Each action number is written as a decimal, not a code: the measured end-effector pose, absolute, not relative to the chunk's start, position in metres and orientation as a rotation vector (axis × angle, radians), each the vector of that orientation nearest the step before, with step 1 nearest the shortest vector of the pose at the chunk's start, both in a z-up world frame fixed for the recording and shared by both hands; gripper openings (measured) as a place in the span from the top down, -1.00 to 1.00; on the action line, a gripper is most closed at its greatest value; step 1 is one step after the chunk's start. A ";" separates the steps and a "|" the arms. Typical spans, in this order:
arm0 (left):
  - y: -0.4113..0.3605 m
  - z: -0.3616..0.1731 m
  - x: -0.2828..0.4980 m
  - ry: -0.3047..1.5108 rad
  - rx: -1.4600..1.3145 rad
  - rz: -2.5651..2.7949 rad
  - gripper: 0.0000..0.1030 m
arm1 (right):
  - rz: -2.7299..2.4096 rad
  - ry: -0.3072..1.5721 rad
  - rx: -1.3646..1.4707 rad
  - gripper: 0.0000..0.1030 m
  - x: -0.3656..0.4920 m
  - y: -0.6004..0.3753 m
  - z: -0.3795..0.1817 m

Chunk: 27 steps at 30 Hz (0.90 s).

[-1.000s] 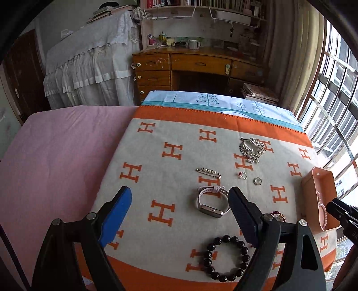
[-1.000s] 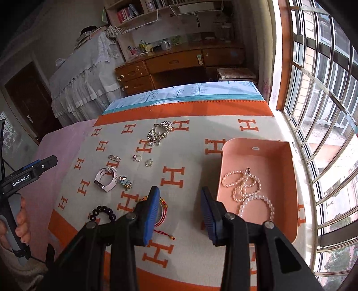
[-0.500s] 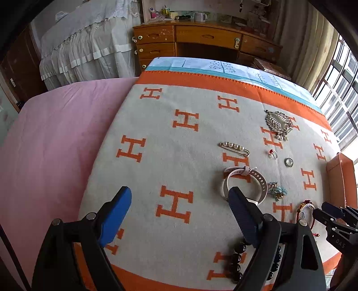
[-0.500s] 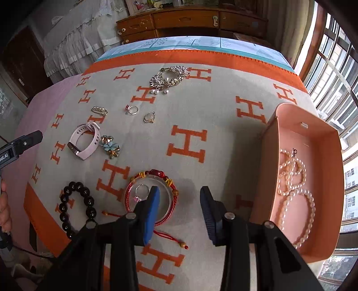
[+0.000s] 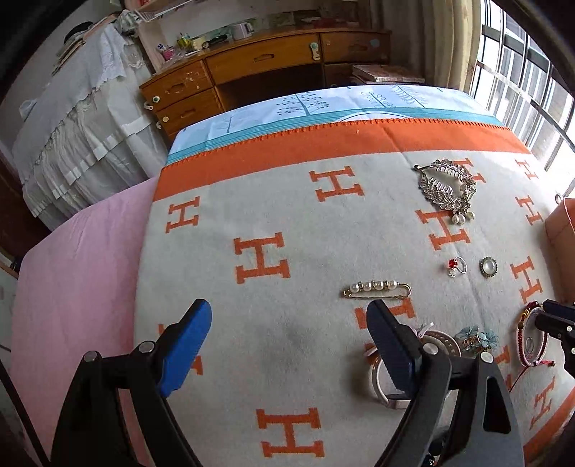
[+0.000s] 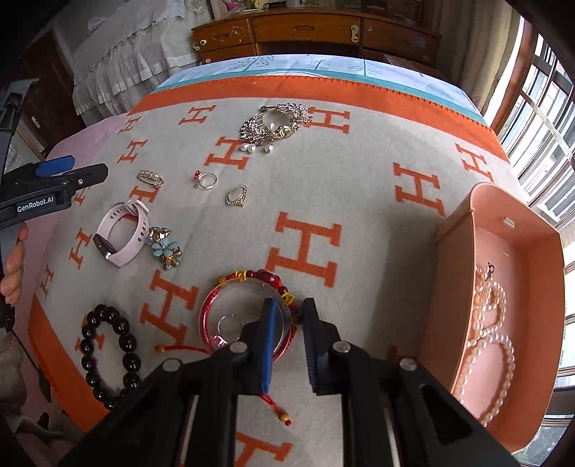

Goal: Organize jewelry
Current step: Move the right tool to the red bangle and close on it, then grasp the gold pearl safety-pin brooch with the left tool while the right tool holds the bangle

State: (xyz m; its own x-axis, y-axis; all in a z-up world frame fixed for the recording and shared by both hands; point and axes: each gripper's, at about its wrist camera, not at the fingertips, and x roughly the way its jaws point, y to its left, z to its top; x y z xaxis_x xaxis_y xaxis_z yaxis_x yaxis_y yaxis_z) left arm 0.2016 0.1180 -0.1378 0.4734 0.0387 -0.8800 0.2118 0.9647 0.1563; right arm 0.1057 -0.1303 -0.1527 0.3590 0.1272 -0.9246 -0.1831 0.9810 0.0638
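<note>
Orange-and-cream H-patterned blanket [image 6: 323, 201] spread over the bed, wooden desk [image 6: 309, 28] behind. Down by the right gripper [image 6: 289, 345]: red cord bracelet [image 6: 248, 278] lying around a clear round disc, blue pads a little apart and straddling its near-right edge, one pad over the ring, the other outside it. Contact with the cord hard to confirm; near side of the bracelet covered by the gripper body. Knotted tail trailing out below the pads.

Black bead bracelet [image 6: 107, 352] to the left, lower end running behind the gripper frame. Pink watch [image 6: 122, 237] beyond it, blue flower brooch [image 6: 165, 248] touching close beside. Farther out: pearl pin [image 6: 151, 178], red-stone ring [image 6: 205, 179], oval ring [image 6: 236, 195], then the big silver leaf hair comb [image 6: 276, 122] with pearl drops.

Peach box [image 6: 449, 287] on the right, pearl necklace [image 6: 492, 323] coiled inside, far corner cut off by the lens edge.

Left gripper [image 5: 287, 345] hovering with blue pads spread wide, nothing between them. Watch mostly blocked by its right finger in that view; pearl pin just ahead in clear sight. Person's fingers [image 6: 12, 266] only partly showing at the left border.
</note>
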 end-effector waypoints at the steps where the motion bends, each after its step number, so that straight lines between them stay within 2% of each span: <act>1: 0.115 -0.139 0.206 1.084 0.274 -0.156 -0.68 | 0.201 1.185 -0.057 0.71 0.106 -0.130 -0.153; 5: 0.097 -0.143 0.216 1.087 0.395 -0.283 -0.68 | 0.210 1.187 -0.052 0.71 0.109 -0.131 -0.152; 7: 0.089 -0.146 0.219 1.086 0.458 -0.322 -0.62 | 0.215 1.190 -0.041 0.71 0.110 -0.133 -0.153; 12: 0.075 -0.161 0.232 1.138 0.553 -0.385 -0.25 | 0.222 1.193 -0.034 0.71 0.111 -0.134 -0.153; 14: 0.073 -0.167 0.237 1.165 0.571 -0.400 -0.19 | 0.224 1.193 -0.029 0.71 0.111 -0.135 -0.153; 23: 0.078 -0.174 0.256 1.261 0.505 -0.503 -0.18 | 0.229 1.195 -0.012 0.71 0.111 -0.136 -0.153; 27: 0.080 -0.179 0.270 1.322 0.414 -0.553 -0.09 | 0.231 1.194 -0.003 0.71 0.111 -0.137 -0.153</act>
